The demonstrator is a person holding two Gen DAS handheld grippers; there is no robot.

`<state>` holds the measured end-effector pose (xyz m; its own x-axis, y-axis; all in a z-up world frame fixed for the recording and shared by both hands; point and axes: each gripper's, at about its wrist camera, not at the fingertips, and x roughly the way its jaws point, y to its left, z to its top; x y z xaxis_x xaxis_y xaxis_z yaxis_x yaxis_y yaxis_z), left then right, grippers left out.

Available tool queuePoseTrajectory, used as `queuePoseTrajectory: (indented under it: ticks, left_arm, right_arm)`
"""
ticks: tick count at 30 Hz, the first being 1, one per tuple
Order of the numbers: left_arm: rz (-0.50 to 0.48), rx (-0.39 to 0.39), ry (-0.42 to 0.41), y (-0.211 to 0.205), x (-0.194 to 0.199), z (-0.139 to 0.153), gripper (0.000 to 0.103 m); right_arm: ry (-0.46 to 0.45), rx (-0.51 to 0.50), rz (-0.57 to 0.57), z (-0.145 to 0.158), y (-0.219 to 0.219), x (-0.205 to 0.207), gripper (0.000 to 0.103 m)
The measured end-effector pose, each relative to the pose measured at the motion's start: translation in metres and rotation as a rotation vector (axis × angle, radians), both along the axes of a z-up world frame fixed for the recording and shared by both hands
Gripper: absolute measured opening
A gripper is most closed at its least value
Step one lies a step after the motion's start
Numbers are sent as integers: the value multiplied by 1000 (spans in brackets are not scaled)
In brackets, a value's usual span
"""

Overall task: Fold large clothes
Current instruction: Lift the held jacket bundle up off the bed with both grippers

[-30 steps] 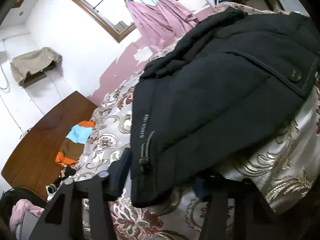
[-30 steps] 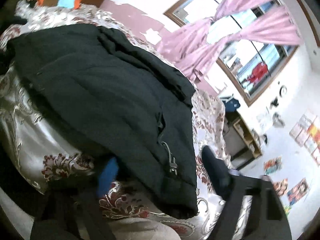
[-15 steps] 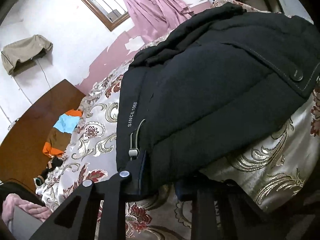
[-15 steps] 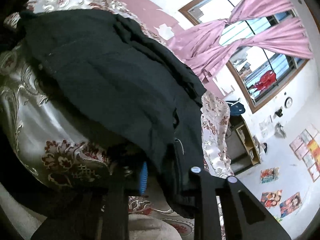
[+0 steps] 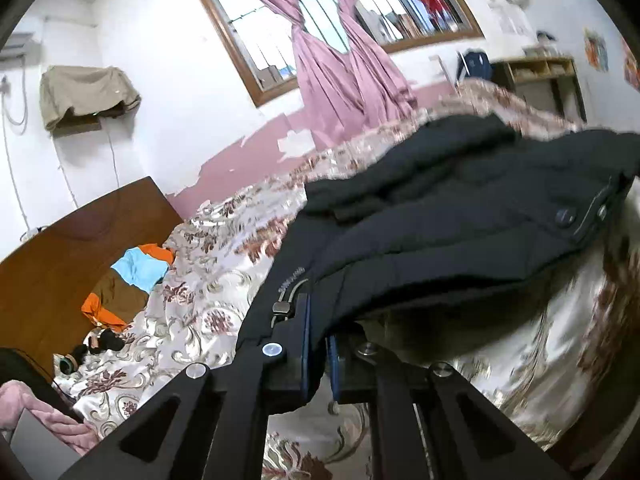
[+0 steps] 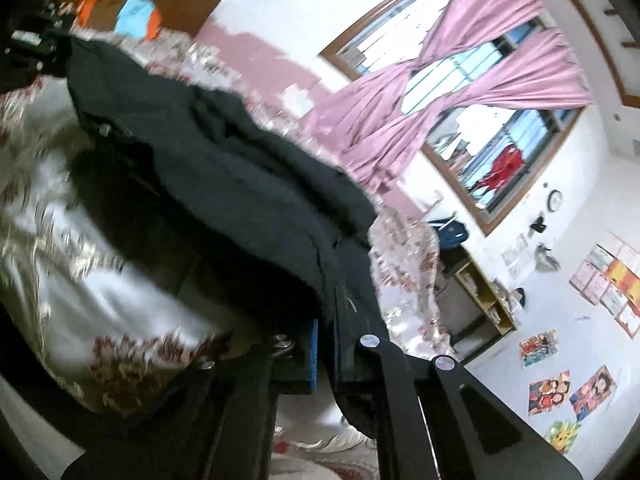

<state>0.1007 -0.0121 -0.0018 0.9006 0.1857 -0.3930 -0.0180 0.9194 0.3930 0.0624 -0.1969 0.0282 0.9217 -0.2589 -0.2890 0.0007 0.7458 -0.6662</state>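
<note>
black padded jacket (image 5: pixel 460 216) hem is pinched at two corners, one by each gripper, and lifts off the floral satin bedspread (image 5: pixel 224 280) below it. nearest the left wrist camera, the left gripper (image 5: pixel 318 344) has just been closing and now stands pressed together on the jacket's edge, beside a zipper pull (image 5: pixel 282 306) and a strip of pale lettering too blurred to read. nearest the right wrist camera, the right gripper (image 6: pixel 326 354) has likewise just been closing and clamps the other hem corner, blue pads (image 6: pixel 313 354) showing against the dark cloth, which droops below the fingers. beyond the grips, the jacket's body (image 6: pixel 224 184) spreads over the bed, a snap button (image 5: pixel 565 216) on its pocket flap. further off on the bedspread lies an orange, blue and brown garment (image 5: pixel 132 276) against the wooden headboard (image 5: pixel 60 248). on the far wall, pink curtains (image 5: pixel 340 64) are tied in front of a barred window (image 6: pixel 480 120), a wooden shelf (image 6: pixel 480 296) stands by the bed, and posters (image 6: pixel 560 392) are stuck to the white wall.
</note>
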Motion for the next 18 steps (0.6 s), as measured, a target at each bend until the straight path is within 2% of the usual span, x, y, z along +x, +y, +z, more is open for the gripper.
queuePoseTrajectory:
  ticks: [8, 18]
  left_arm:
    - [-13, -70, -115, 14, -24, 62, 6]
    - [-102, 2, -263, 16, -57, 125, 6]
  right_arm:
    - [-205, 84, 11, 58, 1, -23, 2]
    - [-372, 204, 61, 124, -15, -63, 2]
